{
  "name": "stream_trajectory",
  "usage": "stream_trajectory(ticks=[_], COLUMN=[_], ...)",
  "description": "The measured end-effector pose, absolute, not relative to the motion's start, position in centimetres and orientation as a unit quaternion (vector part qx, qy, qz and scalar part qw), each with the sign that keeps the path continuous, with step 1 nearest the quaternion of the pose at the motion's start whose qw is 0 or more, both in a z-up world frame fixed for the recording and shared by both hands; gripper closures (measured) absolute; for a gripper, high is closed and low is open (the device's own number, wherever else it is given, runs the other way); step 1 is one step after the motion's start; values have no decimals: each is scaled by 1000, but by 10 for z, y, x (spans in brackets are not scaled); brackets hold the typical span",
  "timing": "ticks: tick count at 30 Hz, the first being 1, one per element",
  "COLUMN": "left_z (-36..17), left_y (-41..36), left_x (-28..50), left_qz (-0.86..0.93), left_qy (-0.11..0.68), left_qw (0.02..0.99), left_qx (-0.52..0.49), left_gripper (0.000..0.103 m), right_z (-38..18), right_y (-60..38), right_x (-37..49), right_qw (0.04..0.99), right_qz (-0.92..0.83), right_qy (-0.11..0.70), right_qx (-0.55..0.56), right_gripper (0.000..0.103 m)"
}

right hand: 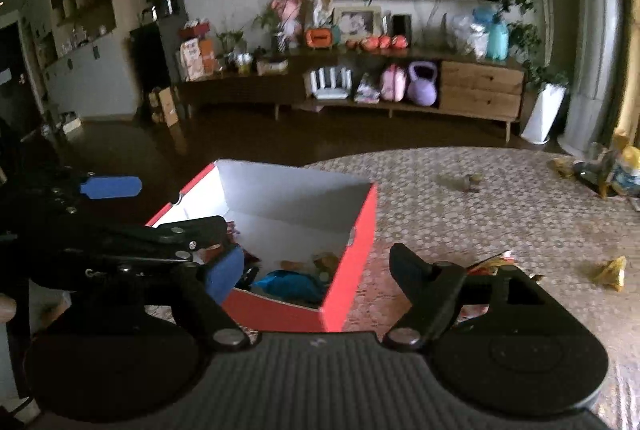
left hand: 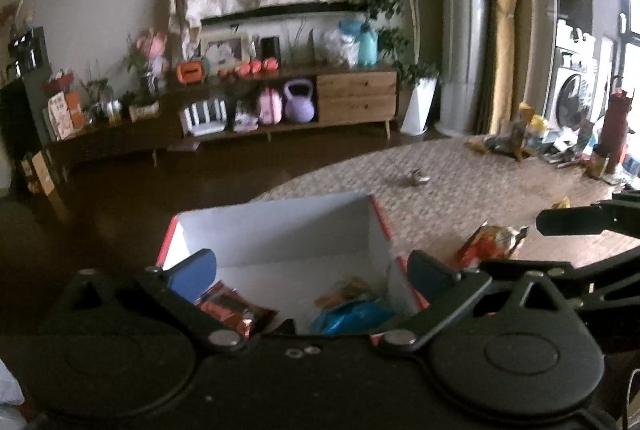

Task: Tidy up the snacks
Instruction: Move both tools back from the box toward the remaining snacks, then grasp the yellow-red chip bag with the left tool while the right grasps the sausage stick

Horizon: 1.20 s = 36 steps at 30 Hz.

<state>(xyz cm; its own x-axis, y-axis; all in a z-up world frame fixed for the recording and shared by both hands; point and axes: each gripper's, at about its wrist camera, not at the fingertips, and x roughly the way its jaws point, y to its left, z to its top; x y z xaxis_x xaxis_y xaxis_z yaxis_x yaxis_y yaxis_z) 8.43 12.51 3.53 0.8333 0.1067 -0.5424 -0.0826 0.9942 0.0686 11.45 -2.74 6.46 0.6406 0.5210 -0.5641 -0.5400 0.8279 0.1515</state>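
Snack packets [right hand: 288, 280] are seen lying in the red box [right hand: 352, 266] at the patterned surface's [right hand: 500, 206] edge, more wrappers [right hand: 610, 272] are scattered beside it, and both the left claw [left hand: 310, 268] and right claw [right hand: 316, 270] are held spread, empty.

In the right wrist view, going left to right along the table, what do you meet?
Red box holding snacks → red-and-gold snack packet behind the right gripper's finger → small gold wrapper, with a cluster of packets at the far right edge.
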Motion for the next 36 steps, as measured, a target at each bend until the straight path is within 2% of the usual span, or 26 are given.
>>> stream_trajectory(ticks=[7, 11, 21, 36], left_z=[34, 29, 5, -22], left_y=[89, 73, 41, -20], left_x=[75, 74, 93, 153], left_qz=[9, -13, -38, -58], left_qy=[271, 273, 299, 338], left_qw=[962, 962, 953, 939], left_qx=[12, 4, -9, 7], left_gripper=[0, 0, 0, 0], right_z=[65, 59, 26, -35], right_y=[-77, -110, -173, -212], right_x=[102, 92, 95, 135], right_qw=[913, 921, 924, 926], right_qz=[283, 274, 242, 179], right_qy=[293, 276, 295, 334], right_qx=[16, 21, 33, 11], right_gripper=[15, 7, 7, 7])
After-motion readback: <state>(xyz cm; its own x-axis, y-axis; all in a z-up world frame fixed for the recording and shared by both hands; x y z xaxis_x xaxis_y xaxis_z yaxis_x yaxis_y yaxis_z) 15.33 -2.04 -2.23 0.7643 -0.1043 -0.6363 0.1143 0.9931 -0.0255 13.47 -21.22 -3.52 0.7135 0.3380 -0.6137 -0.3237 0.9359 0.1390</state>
